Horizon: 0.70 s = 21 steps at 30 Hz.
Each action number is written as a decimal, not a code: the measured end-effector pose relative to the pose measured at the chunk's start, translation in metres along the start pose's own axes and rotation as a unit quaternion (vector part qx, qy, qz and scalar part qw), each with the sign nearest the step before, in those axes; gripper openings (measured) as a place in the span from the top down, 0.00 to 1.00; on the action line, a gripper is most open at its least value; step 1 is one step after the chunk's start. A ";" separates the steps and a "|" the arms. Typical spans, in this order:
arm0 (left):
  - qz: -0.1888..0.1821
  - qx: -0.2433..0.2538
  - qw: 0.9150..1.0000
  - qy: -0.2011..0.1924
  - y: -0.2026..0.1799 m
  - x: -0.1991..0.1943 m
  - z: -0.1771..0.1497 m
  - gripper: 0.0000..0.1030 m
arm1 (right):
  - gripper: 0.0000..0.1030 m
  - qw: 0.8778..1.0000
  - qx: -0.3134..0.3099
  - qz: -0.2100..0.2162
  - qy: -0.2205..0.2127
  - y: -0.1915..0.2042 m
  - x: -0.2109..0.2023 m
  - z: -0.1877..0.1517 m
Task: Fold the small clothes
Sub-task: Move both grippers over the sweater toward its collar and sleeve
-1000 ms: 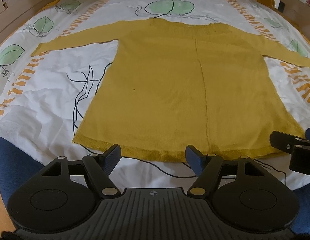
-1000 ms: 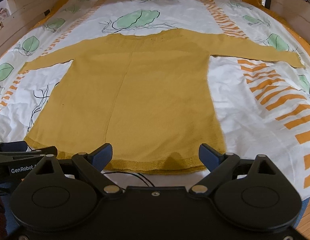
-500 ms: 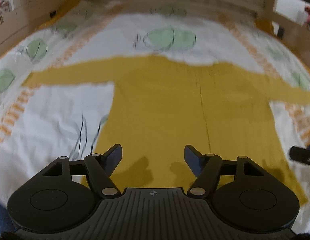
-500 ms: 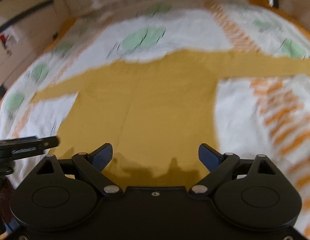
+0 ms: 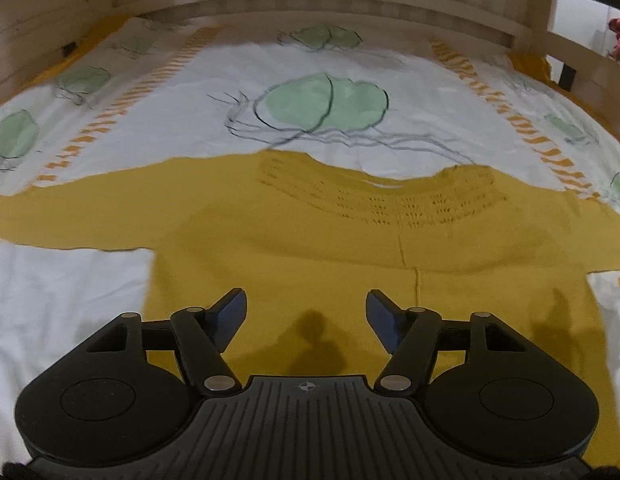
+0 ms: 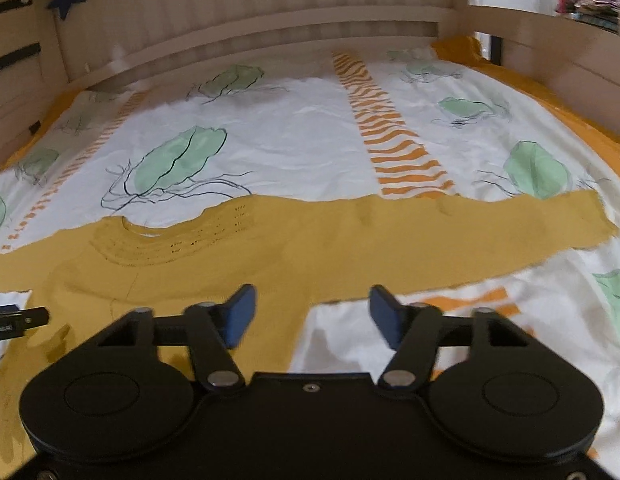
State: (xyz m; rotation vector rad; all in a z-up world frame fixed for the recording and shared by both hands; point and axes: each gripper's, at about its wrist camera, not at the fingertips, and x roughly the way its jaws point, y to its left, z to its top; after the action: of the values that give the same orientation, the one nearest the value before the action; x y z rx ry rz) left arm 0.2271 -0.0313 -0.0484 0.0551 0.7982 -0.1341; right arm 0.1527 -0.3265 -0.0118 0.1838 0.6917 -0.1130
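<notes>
While the wooden bed frame walls in the leaf-printed sheet, a mustard-yellow knitted sweater lies flat on that sheet with both sleeves stretched out sideways and its lacy neckline toward the headboard. Over its left half hangs the left gripper, jaws spread and just now narrowing a little, nothing caught between them; the knit lies below and ahead of the blue pads. Further right, the right gripper hovers at the armpit, where body and right sleeve meet. Its jaws have just been closing yet stand apart, empty, above cloth and white sheet. At the far left of its view, the left tool's black tip pokes in.
</notes>
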 end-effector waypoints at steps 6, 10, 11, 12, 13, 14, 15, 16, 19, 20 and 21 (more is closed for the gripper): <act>-0.005 0.002 1.000 0.013 0.002 0.037 -0.020 0.42 | 0.44 0.998 -0.049 0.049 -0.005 0.037 0.049 0.013; 0.001 0.031 0.999 -0.045 -0.002 0.030 -0.042 0.41 | 0.44 0.993 -0.068 0.096 -0.009 0.069 0.082 0.022; 0.004 0.034 0.998 -0.054 -0.003 0.029 -0.045 0.41 | 0.44 0.991 -0.074 0.107 -0.009 0.077 0.092 0.025; 0.006 0.036 0.997 -0.061 -0.003 0.028 -0.048 0.41 | 0.44 0.990 -0.081 0.114 -0.008 0.085 0.101 0.027; 0.007 0.036 0.997 -0.064 -0.004 0.027 -0.049 0.41 | 0.43 0.988 -0.089 0.122 -0.008 0.093 0.109 0.029; 0.005 0.033 0.997 -0.064 -0.003 0.025 -0.049 0.41 | 0.43 0.986 -0.100 0.131 -0.009 0.100 0.118 0.031; 0.003 0.030 0.998 -0.063 -0.002 0.024 -0.049 0.41 | 0.42 0.984 -0.113 0.140 -0.011 0.108 0.127 0.034; 0.000 0.027 0.998 -0.062 0.000 0.024 -0.049 0.41 | 0.38 0.981 -0.125 0.148 -0.014 0.115 0.135 0.036; -0.008 0.016 0.998 -0.062 0.004 0.022 -0.051 0.41 | 0.30 0.971 -0.169 0.169 -0.018 0.135 0.159 0.043; -0.008 0.016 0.998 -0.062 0.004 0.021 -0.051 0.41 | 0.30 0.967 -0.185 0.176 -0.021 0.141 0.166 0.045; -0.008 0.015 0.998 -0.063 0.003 0.021 -0.051 0.41 | 0.29 0.962 -0.199 0.184 -0.022 0.145 0.172 0.047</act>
State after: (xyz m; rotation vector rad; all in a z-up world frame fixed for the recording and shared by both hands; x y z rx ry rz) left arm 0.2059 -0.0256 -0.0993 0.0685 0.6714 -0.1642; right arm 0.3374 -0.2014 -0.0679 -0.0786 0.6121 0.3769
